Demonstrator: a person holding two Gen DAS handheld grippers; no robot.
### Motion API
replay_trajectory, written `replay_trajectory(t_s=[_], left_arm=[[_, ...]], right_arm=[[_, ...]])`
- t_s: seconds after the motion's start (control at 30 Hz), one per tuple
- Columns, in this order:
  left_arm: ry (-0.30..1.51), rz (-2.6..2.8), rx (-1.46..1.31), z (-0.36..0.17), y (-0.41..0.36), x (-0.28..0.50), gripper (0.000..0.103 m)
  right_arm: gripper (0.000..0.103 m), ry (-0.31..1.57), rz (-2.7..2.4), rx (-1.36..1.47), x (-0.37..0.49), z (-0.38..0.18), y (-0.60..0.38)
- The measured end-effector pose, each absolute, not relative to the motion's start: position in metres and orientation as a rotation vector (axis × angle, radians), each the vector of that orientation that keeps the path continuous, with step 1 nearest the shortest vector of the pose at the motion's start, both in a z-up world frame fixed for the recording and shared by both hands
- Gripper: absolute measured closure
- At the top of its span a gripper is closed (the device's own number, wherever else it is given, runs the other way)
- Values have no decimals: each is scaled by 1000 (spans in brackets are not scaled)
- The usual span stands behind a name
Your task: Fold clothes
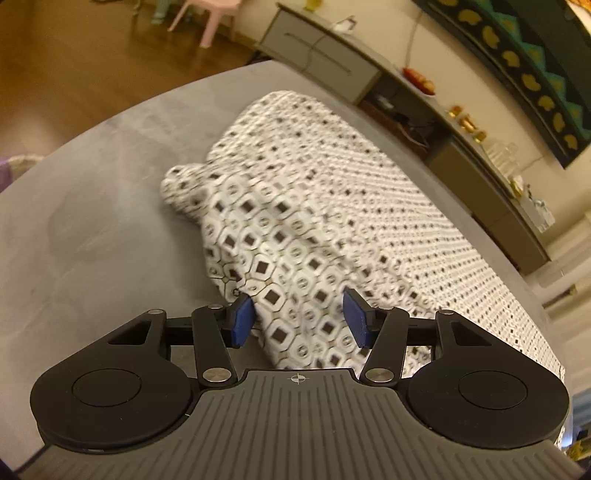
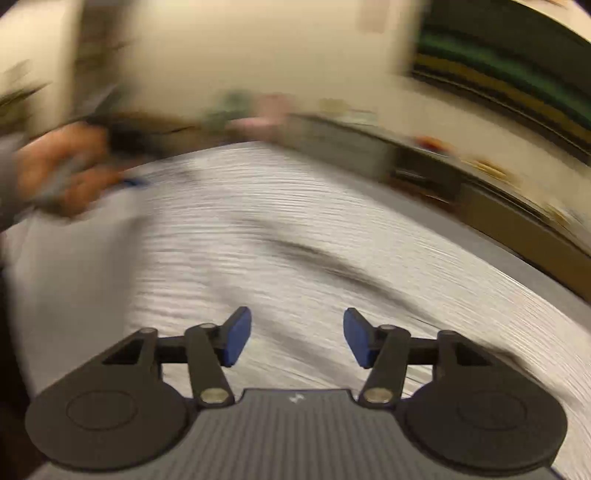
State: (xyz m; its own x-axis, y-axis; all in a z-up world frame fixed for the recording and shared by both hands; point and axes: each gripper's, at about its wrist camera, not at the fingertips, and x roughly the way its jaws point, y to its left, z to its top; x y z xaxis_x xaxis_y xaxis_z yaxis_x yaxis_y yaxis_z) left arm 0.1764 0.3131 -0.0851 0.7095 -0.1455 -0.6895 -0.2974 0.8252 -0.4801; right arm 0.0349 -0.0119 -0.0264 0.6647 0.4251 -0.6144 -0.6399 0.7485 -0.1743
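A white garment [image 1: 314, 206] printed with small dark squares lies spread on a grey padded surface [image 1: 92, 221], with a thicker folded part along its left side. My left gripper [image 1: 300, 320] hangs over the near end of that fold. Its blue pads [image 1: 243, 321] stand apart and the cloth lies under the gap, not pinched. The right wrist view is heavily blurred. There my right gripper [image 2: 297, 339] is open above the pale garment [image 2: 258, 229], with nothing between its pads. A person's hand [image 2: 62, 173] is at the far left, holding the other gripper.
A low grey cabinet [image 1: 332, 55] with small items on top runs along the wall beyond the surface, and shows blurred as the cabinet [image 2: 424, 162] in the right wrist view. A pink chair [image 1: 210, 14] stands on the wooden floor [image 1: 74, 55] at the far left.
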Motion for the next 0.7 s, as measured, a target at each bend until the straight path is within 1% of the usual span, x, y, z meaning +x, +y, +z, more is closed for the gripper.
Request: replay_trajectory(t_s=[0.1,0.13,0.2,0.23,0.27,0.33,0.4,0.43,0.5,0.53,0.57,0.6,0.63,0.67,0.7], left_arm=[[759,41,-622,-78,316,176,57],[745,25,-632,-75,319,176,57],[701,-4,-644,-68,325,176,57],[668,-21,-643,-63,327,176,57],[635,-38,-642,-58,329,176,57],[561,-75,-634,-48,332,178,55],[484,-101,-627,-37,332,182,53],[466,-99,-635,-35,332,184,49],[445,-90,-654,-34,333,187,45],[456,-84,-655,-36,333,190,45],[487,-82,-646,-39,331,192,45],[521,-82,-634,-42,328,194,45],[568,-95,-607,-45,323,197,45],[620,-116,-572,-48,317,199,45],[671,-136,-536,-51,311,201,45]], right_arm=[[42,580,684,-544,51,-47,66],[46,595,690,-572,60,-55,79],[70,631,691,-588,78,-64,99],[96,653,693,-536,89,-57,97],[101,674,696,-471,101,-48,93],[101,717,693,-285,128,-30,74],[102,768,625,61,171,-11,23],[102,804,564,213,191,-14,-4],[101,873,427,499,230,-27,-59],[100,909,367,562,245,-38,-78],[93,956,342,571,256,-50,-87],[89,1006,326,572,265,-61,-94],[80,1016,323,542,266,-64,-95],[76,1014,323,503,265,-64,-94],[76,1000,329,460,262,-60,-91]])
